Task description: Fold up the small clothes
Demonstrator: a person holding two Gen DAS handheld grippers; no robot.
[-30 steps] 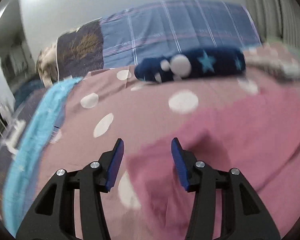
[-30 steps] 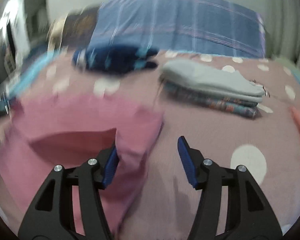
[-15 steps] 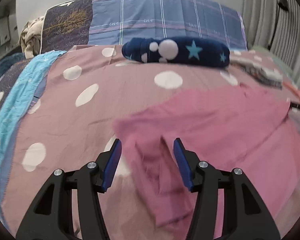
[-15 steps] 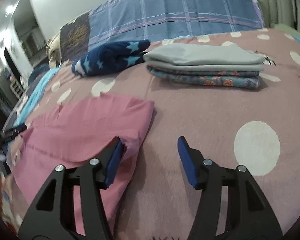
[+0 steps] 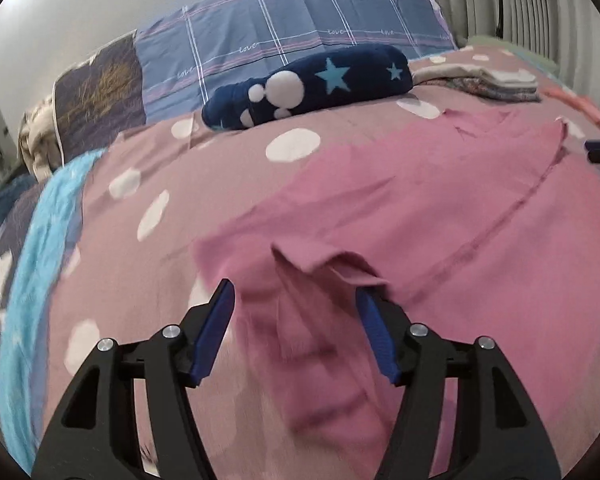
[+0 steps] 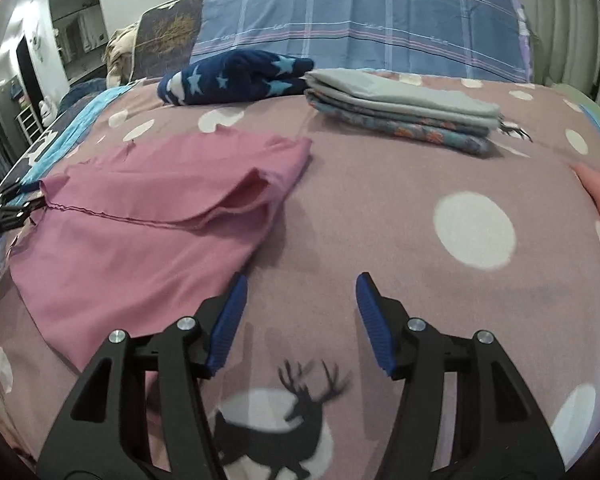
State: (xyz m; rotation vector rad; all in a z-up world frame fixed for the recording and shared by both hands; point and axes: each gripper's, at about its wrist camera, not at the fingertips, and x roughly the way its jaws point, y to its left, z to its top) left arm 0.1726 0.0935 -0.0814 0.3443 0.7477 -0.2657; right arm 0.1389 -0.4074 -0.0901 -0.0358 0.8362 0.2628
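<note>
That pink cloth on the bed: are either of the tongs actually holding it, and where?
Neither. The left tongs are opening around a raised fold at the pink cloth's near corner, no longer pinching it. The right tongs are opening over bare blanket.

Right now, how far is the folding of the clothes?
Done: a folded stack lies at the back of the bed. In hand: the pink garment is spread flat; the left gripper has its jaws opening around a raised corner, and the right gripper is opening over bare blanket. Left: folding the pink garment.

1 pink garment [image 6: 140, 216], 1 stack of folded clothes [image 6: 404, 120] w/ approx 3 layers, 1 navy star blanket roll [image 5: 312, 88], 2 pillows, 2 grippers
</note>
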